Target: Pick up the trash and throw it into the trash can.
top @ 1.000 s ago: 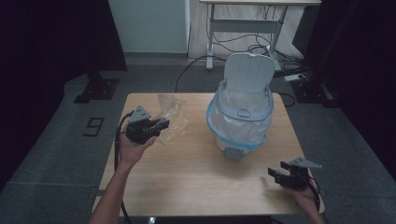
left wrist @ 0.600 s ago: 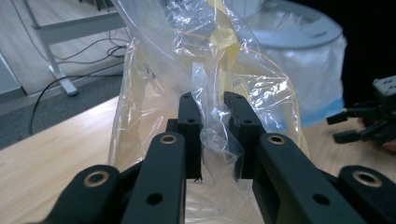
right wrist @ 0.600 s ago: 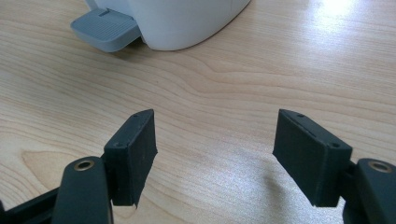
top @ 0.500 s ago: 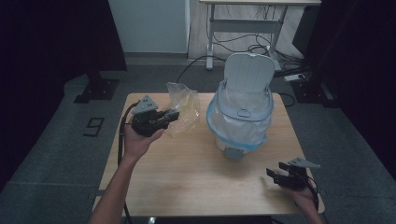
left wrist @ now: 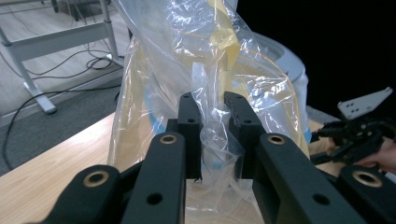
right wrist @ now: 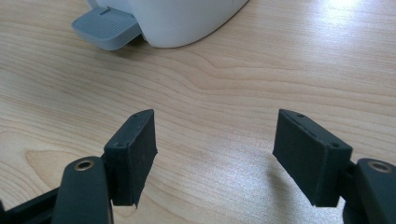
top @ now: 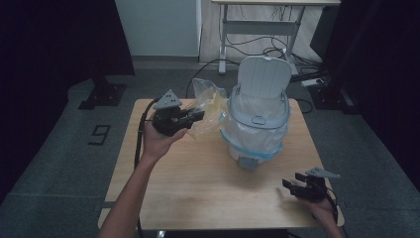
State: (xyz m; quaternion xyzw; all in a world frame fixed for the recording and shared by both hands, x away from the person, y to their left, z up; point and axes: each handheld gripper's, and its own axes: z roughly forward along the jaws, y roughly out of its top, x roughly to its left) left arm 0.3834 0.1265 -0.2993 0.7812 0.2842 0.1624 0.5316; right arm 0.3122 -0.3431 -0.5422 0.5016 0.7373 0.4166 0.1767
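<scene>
My left claw [top: 197,116] pinches a clear plastic bag [top: 210,106] tight and holds it up over the surface [top: 198,183], just beside the white bin [top: 257,124] with its lid up. My right claw [top: 289,186] is wide apart with nothing in it, low over the surface near the bin's grey pedal [right wrist: 105,28].

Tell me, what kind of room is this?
Probably a lab or recording studio rather than a home: black curtains hang around a lone wooden table, cables trail across the grey floor, and a number marker is stuck down beside the table.
</scene>
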